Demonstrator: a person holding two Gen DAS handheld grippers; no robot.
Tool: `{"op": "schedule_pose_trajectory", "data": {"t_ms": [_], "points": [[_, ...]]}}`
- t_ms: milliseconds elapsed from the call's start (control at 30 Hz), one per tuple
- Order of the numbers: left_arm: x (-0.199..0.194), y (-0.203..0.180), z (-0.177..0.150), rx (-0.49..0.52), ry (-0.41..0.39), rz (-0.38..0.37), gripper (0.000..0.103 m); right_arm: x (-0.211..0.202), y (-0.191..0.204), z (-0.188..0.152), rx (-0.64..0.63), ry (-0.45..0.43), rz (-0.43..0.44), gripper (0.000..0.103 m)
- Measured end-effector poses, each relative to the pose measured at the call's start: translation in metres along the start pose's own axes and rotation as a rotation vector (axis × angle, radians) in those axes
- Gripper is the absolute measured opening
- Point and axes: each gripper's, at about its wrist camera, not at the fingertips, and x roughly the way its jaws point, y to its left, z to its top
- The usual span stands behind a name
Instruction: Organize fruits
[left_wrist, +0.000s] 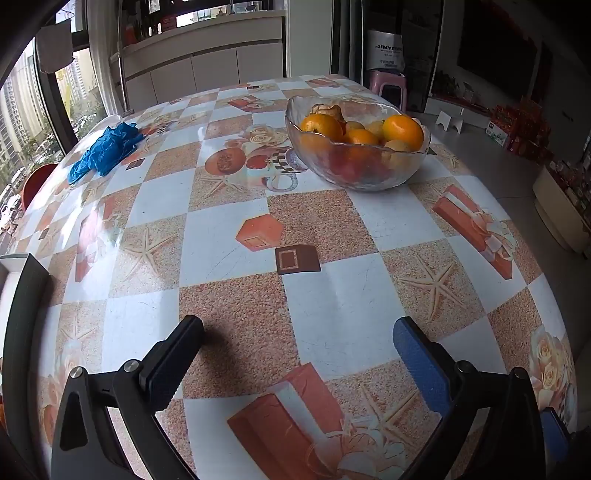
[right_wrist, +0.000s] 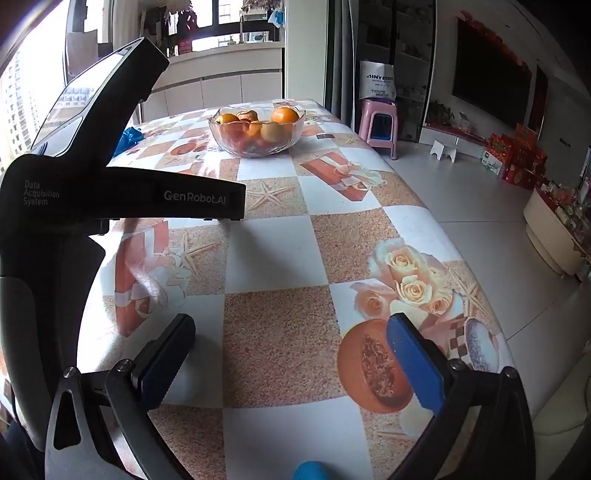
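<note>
Fruit sits heaped in a clear, ripple-walled glass bowl (left_wrist: 356, 147) at about one o'clock in the left wrist view, twelve o'clock in the right: smooth round oranges (left_wrist: 402, 131) on top, redder pieces beneath. Likely it waits there for sorting. Both claws tilt down over the glossy checked tablecloth (left_wrist: 229, 236), the left gripper (left_wrist: 295, 354) and right gripper (right_wrist: 290, 350) spread wide with nothing between their flat pads, probably readied for a reach. Crumpled blue gloves (left_wrist: 103, 151) lie at ten o'clock, well apart from the bowl.

1 glass bowl (left_wrist: 369, 173), 1 blue cloth (left_wrist: 103, 151), 1 pink stool (left_wrist: 389, 86), 2 grippers.
</note>
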Motion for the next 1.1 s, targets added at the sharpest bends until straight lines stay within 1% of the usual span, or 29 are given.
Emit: {"op": "schedule_pose_trajectory", "data": {"t_ms": [100, 367, 567, 1100], "points": [[0.0000, 0.0001, 0.0000, 0.000, 0.000, -0.001, 0.103, 0.0061, -0.0005, 0.0072, 0.001, 0.041, 0.001, 0.103], [0.0000, 0.0000, 0.0000, 0.000, 0.000, 0.000, 0.103, 0.0082, 0.0016, 0.0114, 0.032, 0.111, -0.021, 0.103], [0.0000, 0.0000, 0.0000, 0.000, 0.000, 0.000, 0.103, 0.0061, 0.0025, 0.0086, 0.042, 0.100, -0.027, 0.103], [0.0000, 0.0000, 0.0000, 0.000, 0.000, 0.000, 0.103, 0.0066, 0.0048, 0.0118, 0.054, 0.114, -0.042, 0.103]]}}
